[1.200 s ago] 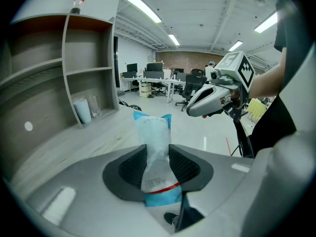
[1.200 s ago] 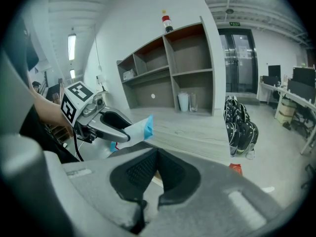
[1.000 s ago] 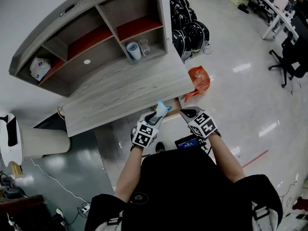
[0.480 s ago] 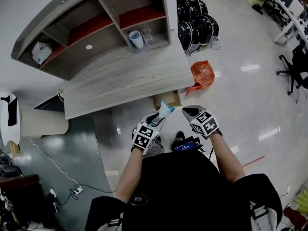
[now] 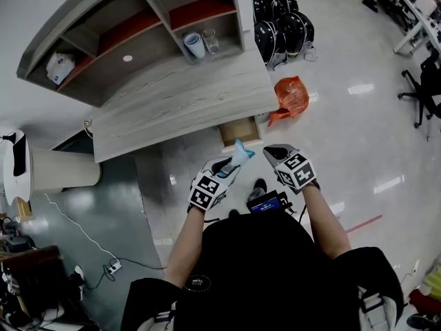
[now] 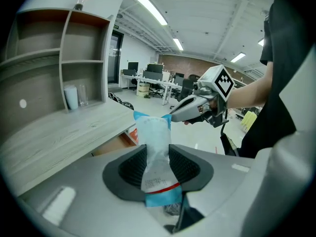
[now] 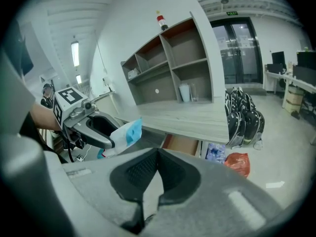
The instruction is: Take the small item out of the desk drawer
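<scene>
left gripper (image 5: 227,167): jaws part-way apart, clamped on both sides of a packet; pads press its lower half.
packet (image 6: 154,144): small, white with blue ends and a red stripe near the bottom; upright between the left jaws, top end sticks out past the tips. Out of the drawer, in the air just in front of it.
right gripper (image 7: 158,168): jaws closed together, pads meeting, nothing between them.
gripper spacing: tips near each other, not touching; the right tip sits just beside the packet's top end.
left arm: bare forearm reaches forward from the torso, gripper angled up and right toward the drawer.
right arm: bare forearm reaches forward, gripper angled up and left toward the packet.
drawer (image 5: 241,130): pulled open under the desk's front edge, near its right corner; wooden inside, contents cannot be made out.
desk (image 5: 180,107): grey wood-grain top, shelf unit (image 5: 131,29) along its back edge.
cups (image 5: 198,44): in the shelf's lower right compartment.
orange bag (image 5: 290,96): on the floor beside the desk's right edge.
</scene>
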The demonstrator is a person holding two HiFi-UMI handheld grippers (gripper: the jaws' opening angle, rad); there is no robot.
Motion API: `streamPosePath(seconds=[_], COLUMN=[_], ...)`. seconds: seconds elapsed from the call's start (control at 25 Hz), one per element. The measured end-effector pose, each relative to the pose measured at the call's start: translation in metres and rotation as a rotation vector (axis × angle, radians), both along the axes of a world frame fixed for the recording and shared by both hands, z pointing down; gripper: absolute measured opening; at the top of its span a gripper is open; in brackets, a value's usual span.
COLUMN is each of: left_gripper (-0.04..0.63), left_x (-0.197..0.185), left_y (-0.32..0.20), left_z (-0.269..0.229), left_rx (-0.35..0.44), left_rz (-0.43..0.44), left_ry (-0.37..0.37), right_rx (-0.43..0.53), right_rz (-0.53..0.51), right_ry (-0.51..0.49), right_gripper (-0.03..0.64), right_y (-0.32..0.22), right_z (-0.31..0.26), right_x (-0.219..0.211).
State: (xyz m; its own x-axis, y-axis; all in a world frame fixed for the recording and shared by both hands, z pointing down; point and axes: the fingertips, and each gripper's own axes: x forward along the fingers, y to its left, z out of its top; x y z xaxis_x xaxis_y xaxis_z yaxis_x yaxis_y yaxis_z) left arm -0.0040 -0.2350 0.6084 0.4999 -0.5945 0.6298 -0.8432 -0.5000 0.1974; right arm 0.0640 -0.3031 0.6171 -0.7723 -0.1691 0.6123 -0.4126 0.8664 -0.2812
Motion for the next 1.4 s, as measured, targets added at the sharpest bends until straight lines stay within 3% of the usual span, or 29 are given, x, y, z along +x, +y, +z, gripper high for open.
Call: streamPosePath(seconds=[1.4], left_gripper=[0.146], left_x=[-0.037], left_y=[0.193], left_z=[0.000], left_rx=[0.060], left_rz=[-0.001], left_ry=[0.075], right_rx=[0.082], right_rz=[0.007], right_ry=[0.073], right_gripper=[0.003], right_y=[0.205], right_z=[-0.017], right_x=[-0.026])
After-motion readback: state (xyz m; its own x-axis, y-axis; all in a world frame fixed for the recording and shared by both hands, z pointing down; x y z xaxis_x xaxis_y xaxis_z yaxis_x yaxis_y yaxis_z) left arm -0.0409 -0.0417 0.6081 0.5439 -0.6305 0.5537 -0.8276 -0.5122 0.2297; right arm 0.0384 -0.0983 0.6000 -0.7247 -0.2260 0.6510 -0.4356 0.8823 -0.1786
